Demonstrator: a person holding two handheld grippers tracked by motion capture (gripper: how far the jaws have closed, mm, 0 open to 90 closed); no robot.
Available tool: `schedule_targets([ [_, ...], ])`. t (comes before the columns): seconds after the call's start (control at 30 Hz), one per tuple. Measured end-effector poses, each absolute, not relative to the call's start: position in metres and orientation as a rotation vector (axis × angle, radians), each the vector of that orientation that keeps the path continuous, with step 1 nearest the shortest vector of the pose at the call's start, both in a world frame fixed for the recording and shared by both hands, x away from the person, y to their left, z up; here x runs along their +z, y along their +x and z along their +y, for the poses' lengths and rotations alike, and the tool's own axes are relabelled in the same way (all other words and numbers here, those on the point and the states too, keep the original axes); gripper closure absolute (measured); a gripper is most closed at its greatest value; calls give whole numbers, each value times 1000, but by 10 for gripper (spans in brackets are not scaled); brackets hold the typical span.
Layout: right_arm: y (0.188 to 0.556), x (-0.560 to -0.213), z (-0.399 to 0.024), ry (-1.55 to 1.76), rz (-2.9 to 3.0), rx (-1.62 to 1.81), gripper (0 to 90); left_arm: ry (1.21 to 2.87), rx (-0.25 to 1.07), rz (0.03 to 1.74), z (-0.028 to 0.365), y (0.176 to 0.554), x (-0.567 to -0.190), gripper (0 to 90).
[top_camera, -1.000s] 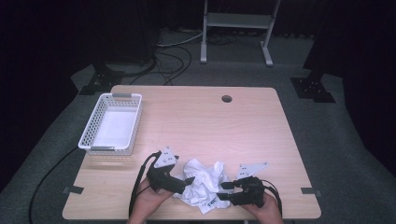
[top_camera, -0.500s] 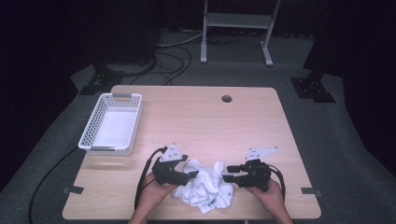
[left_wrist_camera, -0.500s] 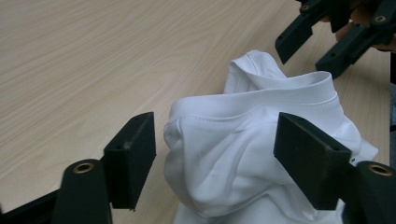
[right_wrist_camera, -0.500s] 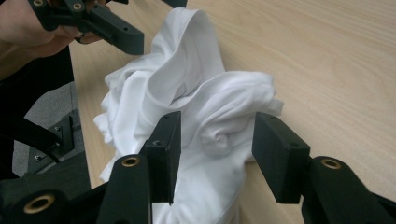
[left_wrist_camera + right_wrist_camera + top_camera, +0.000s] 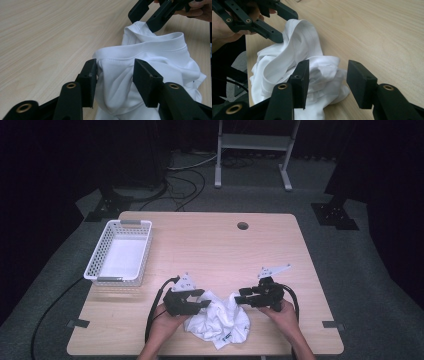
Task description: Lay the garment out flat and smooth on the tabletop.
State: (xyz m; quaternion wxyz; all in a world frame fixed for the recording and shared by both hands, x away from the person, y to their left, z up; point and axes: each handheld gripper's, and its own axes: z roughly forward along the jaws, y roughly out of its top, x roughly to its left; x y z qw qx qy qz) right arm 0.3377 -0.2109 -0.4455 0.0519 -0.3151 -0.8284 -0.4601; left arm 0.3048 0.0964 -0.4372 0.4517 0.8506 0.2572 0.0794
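Dark room w/ grey carpet, pale wood desk (image 5: 210, 250) in the middle. Far left on the desk: white mesh basket (image 5: 120, 251), same spot as before, well apart from the work. Next, left tongs (image 5: 202, 304) at the near edge: jaws have just been closing, and in the left gripper view a bunched fold of the white shirt (image 5: 220, 322) sits between them, both pads touching the cloth. Hand barely shifted vs a sec ago. Shirt lies crumpled on the desk near the front edge, between the two tongs; it looks more pulled out sideways than in the earlier frames. Right tongs (image 5: 241, 296) have moved right, away from the left ones. Jaws half apart, same as before, w/ a bit of the shirt's edge between them; can't tell if they pinch it
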Motion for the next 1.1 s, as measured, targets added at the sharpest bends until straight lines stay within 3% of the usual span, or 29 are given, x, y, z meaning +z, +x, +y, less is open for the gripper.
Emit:
schedule_targets([
  [0.17, 341, -448, -208, -947, -2520, -1364, 582, 2109, 183, 629, 97, 306, -439, 633],
  [0.23, 342, -450, -206, -928, -2526, -1342, 655, 2116, 177, 621, 98, 306, -440, 731],
  [0.3, 341, -451, -205, -922, -2533, -1340, 687, 2124, 171, 613, 98, 306, -441, 767],
  [0.33, 340, -451, -204, -897, -2537, -1341, 751, 2130, 169, 604, 98, 306, -442, 838],
  [0.67, 324, -439, -204, -834, -2581, -1391, 810, 2092, 186, 582, 106, 299, -431, 871],
  [1.1, 289, -382, -206, -771, -2672, -1497, 824, 1992, 245, 524, 129, 289, -383, 873],
])
